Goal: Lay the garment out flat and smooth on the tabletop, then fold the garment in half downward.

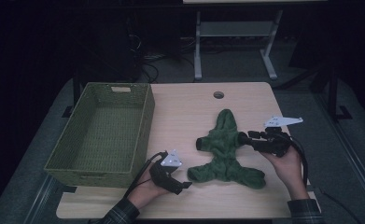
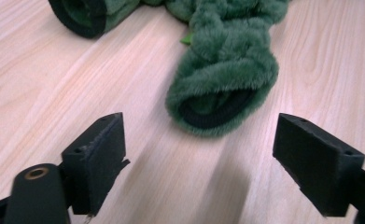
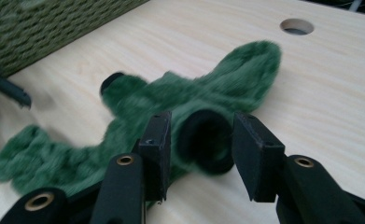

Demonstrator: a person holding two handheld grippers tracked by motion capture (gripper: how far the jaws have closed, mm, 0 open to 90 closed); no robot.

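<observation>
Nearest me, my left tongs point(image 1: 182, 185) stand released and empty over the surface point(image 1: 189, 112), aimed at the near cuff point(image 2: 217, 109) of the green fleece garment point(image 1: 224, 149) spread flat at its middle; if I come in too low, I judge the pads would shove the cuff along rather than straddle it. Farther over, my right tongs point(image 1: 243, 136) bracket another dark-lined cuff point(image 3: 206, 140), but I cannot tell whether they pinch it, so lifting might drop it short of the woven basket point(image 1: 103, 135) beyond.
</observation>
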